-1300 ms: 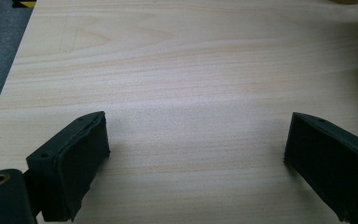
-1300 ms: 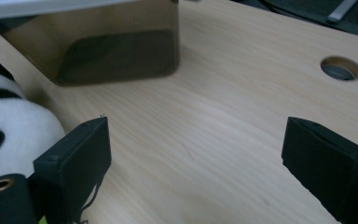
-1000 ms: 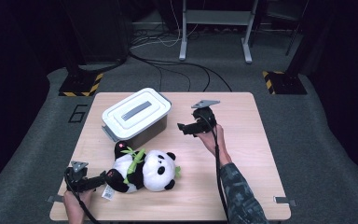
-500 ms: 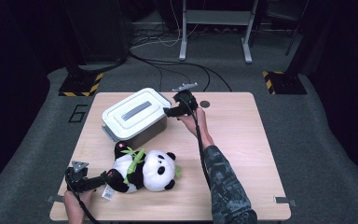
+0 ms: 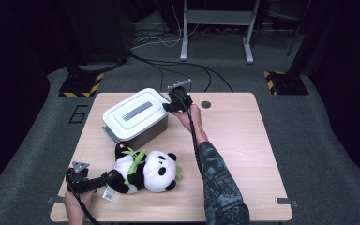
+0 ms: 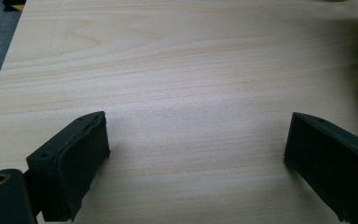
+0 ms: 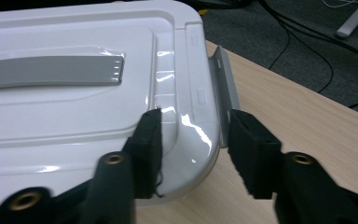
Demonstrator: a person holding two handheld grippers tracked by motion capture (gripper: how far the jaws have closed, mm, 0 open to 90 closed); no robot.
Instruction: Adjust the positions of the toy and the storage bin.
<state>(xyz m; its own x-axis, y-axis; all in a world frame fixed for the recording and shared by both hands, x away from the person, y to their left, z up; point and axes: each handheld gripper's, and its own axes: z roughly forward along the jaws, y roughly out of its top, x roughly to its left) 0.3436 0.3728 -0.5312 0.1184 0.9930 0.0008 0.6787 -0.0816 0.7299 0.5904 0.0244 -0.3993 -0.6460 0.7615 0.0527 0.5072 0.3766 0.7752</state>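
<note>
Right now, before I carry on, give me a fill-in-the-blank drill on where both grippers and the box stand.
1. The right gripper has its jaws astride the rim and grey latch of the white ____.
2. The left gripper stands ____ over bare table.
3. The toy lying in front of the lidded box is a plush ____.
4. The grey strip on the lid is its ____.

Missing words: box; open; panda; handle

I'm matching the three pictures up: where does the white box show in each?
High view: the box sits left of centre at the table's far side.
Left gripper view: the box is not in it.
Right gripper view: its lid covers the upper left.
Shared landmark: the wooden table.
</note>
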